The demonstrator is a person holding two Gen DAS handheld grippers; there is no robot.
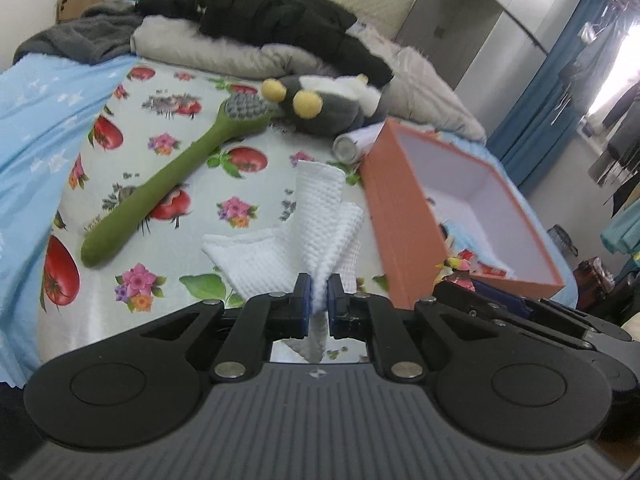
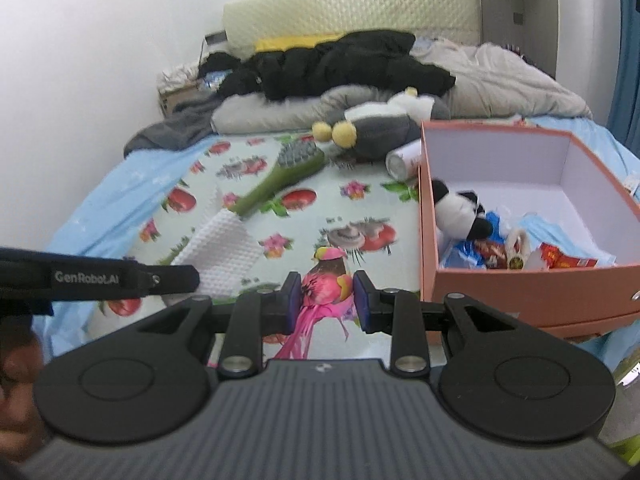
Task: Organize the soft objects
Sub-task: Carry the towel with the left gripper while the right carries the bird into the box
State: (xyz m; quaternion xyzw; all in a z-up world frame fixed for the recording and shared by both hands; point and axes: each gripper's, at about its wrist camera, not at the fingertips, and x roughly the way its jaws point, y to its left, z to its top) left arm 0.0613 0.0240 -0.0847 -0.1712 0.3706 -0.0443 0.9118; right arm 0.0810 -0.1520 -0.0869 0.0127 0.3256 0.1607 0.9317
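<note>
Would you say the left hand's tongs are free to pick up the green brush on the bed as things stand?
Probably not yet. The left tongs are shut on the white waffle cloth, so they would have to drop it first. Otherwise the green brush lies uncovered on the bed, with nothing on it.

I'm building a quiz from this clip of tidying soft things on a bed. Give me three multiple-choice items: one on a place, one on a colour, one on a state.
1. Where is the panda toy?
A in the box
B on the pillow
C on the floor

2. What colour is the long-handled brush?
A red
B green
C white

3. What does the left gripper hold?
A nothing
B the brush
C the white cloth

Answers:
1 A, the panda toy lies inside the orange box.
2 B, the brush is green.
3 C, the left gripper pinches the white cloth.
</note>
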